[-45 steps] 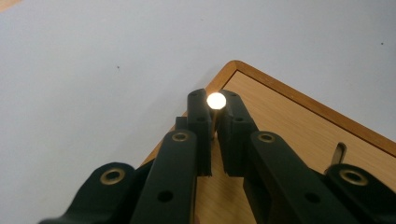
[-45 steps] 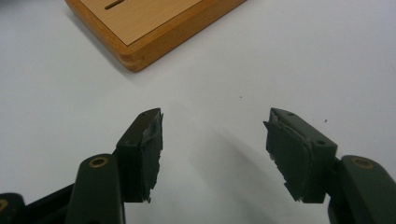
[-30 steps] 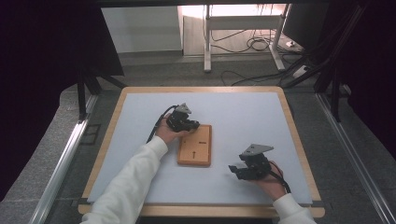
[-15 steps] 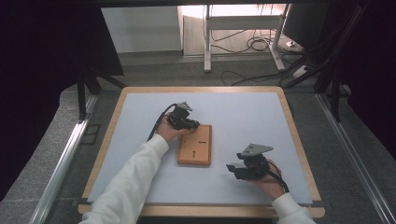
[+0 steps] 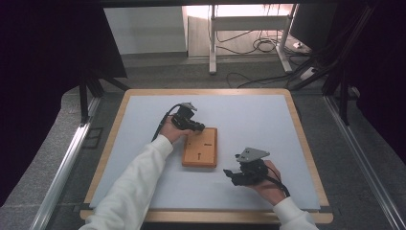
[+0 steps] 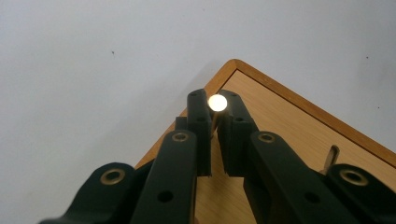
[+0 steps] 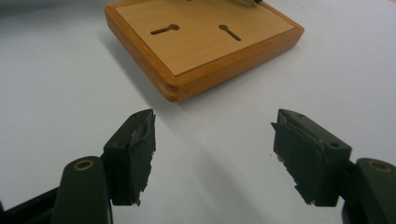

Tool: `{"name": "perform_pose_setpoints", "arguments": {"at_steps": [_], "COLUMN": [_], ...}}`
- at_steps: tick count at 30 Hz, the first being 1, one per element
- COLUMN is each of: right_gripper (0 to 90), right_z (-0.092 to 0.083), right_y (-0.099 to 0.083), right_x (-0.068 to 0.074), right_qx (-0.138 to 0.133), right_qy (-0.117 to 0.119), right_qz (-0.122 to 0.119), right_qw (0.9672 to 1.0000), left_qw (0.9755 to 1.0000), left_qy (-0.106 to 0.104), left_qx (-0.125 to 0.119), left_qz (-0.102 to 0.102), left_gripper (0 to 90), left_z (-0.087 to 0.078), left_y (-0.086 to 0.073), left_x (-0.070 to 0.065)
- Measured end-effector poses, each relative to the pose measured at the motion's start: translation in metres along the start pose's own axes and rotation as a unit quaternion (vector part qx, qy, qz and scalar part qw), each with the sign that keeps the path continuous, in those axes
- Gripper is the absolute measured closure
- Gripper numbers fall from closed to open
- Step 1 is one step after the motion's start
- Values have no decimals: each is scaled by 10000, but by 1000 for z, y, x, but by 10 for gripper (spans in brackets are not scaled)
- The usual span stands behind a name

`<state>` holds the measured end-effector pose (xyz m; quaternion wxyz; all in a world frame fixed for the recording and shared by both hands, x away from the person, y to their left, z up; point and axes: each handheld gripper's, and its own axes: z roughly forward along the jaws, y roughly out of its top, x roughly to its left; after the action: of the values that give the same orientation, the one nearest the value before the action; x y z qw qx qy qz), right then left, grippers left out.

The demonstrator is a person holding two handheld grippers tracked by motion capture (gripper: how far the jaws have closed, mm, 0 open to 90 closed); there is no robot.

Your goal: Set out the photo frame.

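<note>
Table (image 5: 143,120): pale blue-white mat w/ light wood border, lying flat; dark floor, cables and a white stand's legs showing beyond the far edge.
Wooden board (image 5: 200,147): sitting near the mat's centre, flat, rectangular, darker rounded rim around a lighter inset face.
Board slots: two keyhole-shaped cut-outs (image 7: 164,29) showing in the right gripper view; the high view is giving them as small dark marks.
Writing/brands: can't make out any print, logo or label on board, mat or grippers.
Left gripper (image 5: 197,127): hovering over the board's far left corner, held by the left hand (image 5: 170,130) in a white sleeve, cable trailing back along the arm.
Left jaws: nearly together, pinching a thin pin.
Pin (image 6: 217,102): its round end is glaring bright between the jaw tips in the left gripper view; material can't be told; standing over the board's corner, whether touching the wood is unclear.
Right gripper (image 5: 230,173): sitting low near the mat, just right of and nearer than the board, held by the right hand (image 5: 268,184), grey three-cornered plate on top.
Right jaws: spread wide, nothing between them, pointing at the board's near corner, apart from it.
Right pads (image 7: 135,154): rubber looking ragged and chipped at the edges.
</note>
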<state>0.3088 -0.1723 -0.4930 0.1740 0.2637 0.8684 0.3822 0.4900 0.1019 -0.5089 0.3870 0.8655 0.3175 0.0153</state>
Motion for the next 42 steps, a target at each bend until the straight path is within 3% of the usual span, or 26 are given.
{"name": "perform_pose_setpoints", "arguments": {"at_steps": [13,25,32,42], "right_gripper": [270,235,198,171], "right_z": [19,34,48,69], "right_y": [19,36,50,54], "right_x": [15,21,27,37], "right_qx": [242,370,582,857], "right_qy": [-112,-156,-271,-506], "right_qz": [-388,-503,-835,-1233], "right_qw": [9989,9979,9944,9874], "left_qw": [9998,9994,9993,9989], "left_qy": [-190,-291,-315,-387], "left_qx": [83,160,164,207], "left_qz": [-79,-120,-143,-178], "left_gripper": [842,842,842,842], "left_z": [0,0,1,1], "left_y": [3,6,7,8], "left_x": [6,10,11,13]}}
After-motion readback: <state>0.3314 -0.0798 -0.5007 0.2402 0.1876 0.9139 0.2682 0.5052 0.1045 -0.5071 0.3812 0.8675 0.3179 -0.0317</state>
